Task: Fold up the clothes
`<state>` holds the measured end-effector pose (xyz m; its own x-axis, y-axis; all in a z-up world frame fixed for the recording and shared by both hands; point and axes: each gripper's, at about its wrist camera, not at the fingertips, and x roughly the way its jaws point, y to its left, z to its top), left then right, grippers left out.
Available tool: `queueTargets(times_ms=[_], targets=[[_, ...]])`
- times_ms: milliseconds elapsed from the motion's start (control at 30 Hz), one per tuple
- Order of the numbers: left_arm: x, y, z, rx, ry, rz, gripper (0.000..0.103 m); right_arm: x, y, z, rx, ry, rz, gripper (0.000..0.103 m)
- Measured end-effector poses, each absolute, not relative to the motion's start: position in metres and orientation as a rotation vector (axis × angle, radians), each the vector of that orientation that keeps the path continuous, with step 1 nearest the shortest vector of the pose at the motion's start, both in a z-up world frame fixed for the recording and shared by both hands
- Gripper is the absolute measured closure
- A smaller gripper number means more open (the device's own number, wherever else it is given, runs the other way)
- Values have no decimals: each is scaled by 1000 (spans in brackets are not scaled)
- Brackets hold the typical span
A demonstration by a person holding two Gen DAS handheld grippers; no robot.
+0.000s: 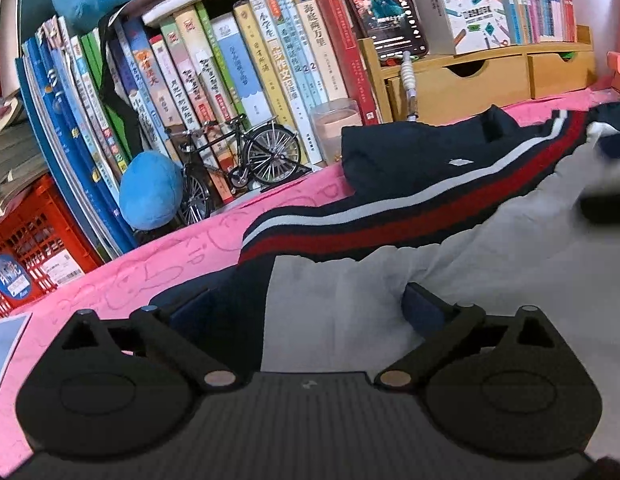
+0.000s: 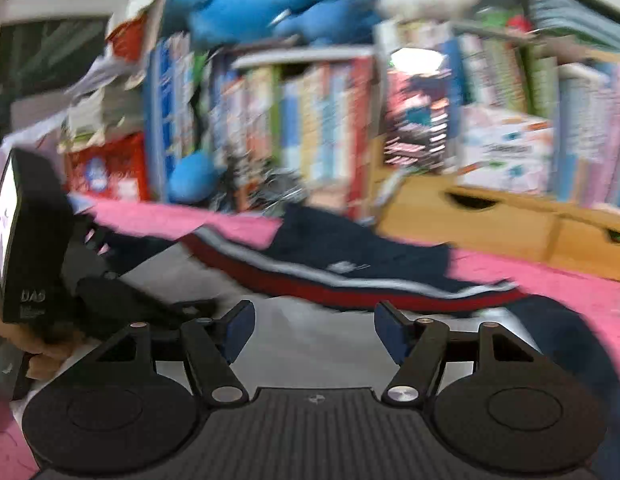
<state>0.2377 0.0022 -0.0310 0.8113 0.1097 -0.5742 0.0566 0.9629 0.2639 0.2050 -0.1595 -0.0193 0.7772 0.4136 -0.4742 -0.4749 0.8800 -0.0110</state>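
1. The garment (image 1: pixel 390 208), a top with a white-grey body, navy upper part and a red-and-white stripe band, lies spread on the pink-covered counter (image 1: pixel 158 264) in front of the bookshelf (image 1: pixel 230 72). In the left wrist view it fills the centre and right of the frame.

2. The left gripper (image 1: pixel 306 312) sits at the bottom centre of its view with the jaws spread wide. The white cloth lies between and under the fingers, and the left finger sits over the navy edge. Nothing is pinched.

3. The right gripper (image 2: pixel 314 328) is likewise wide open at the bottom centre of its view, over the pale body of the garment (image 2: pixel 318 280). That view is smeared by motion blur, so I cannot tell whether the pads touch the cloth.

4. The stripe band (image 1: pixel 410 212) marks the garment's long axis. In the left view it runs from lower left to upper right, away from the gripper. In the right view it crosses the frame just ahead of the fingers.

5. Both grippers are over the near hem. The left looks lower and nearer the cloth, at the navy side edge. My guess is that the coming move is a pinch of the near edge, to carry it forward across the stripes.

6. The model bicycle (image 1: pixel 238 160) and blue plush (image 1: pixel 150 188) stand at the counter's back edge in the left view, near the far sleeve.
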Motion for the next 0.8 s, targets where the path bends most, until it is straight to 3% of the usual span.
queueTargets(times_ms=[167,367,467,667,800], targets=[[242,14,-33,199,652,6,0,228,-193,-54,-283,546,336,33],[243,16,-34,176,660,-5,0,236,-319,-57,-228,585,-49,10],[243,16,-33,178,660,-5,0,222,-337,-45,-166,573,-85,12],[242,13,-33,199,652,4,0,181,-267,-1,-141,388,223,11],[242,13,-33,198,652,4,0,179,-185,7,-168,388,483,10]])
